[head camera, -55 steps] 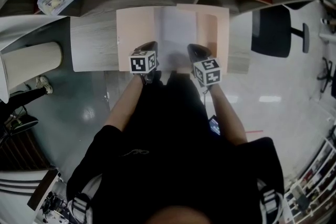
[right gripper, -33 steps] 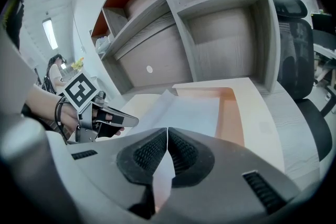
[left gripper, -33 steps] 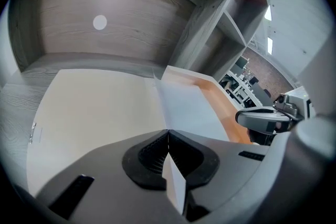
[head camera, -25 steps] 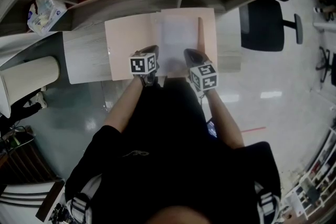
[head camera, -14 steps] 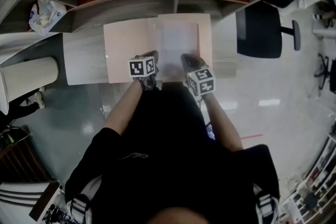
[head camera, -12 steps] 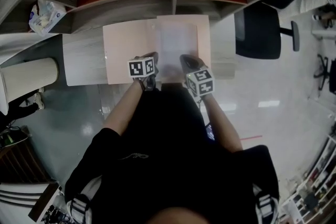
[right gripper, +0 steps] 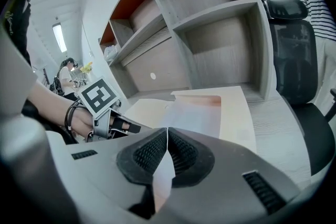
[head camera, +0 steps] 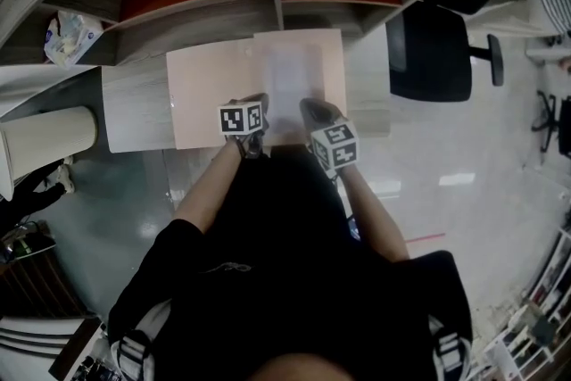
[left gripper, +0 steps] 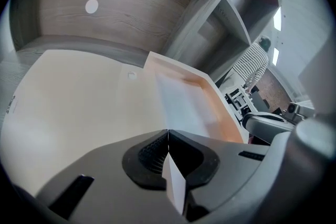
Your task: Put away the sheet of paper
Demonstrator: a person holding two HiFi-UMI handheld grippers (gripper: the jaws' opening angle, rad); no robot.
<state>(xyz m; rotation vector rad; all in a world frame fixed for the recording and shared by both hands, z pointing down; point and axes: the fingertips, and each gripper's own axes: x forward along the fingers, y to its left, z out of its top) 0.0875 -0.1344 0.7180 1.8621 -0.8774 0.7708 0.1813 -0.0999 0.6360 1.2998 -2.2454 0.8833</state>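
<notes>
Two spots on the near edge of the sheet of paper [head camera: 294, 83] are clenched by the left gripper [left gripper: 168, 136] and right gripper [right gripper: 167, 134]; ahead of both, it is spread over an open folder [head camera: 210, 94].

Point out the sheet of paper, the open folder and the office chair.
sheet of paper [head camera: 294, 80]: head view, middle of the pale sheet.
open folder [head camera: 210, 98]: head view, bare left flap.
office chair [head camera: 428, 49]: head view, middle of its large black panel.

Black short-sleeved top [head camera: 294, 263], grey left gripper [left gripper: 167, 131] and right gripper [right gripper: 167, 128], black ribbed fingers [right gripper: 149, 152], black-and-white marker cubes [head camera: 241, 119].
</notes>
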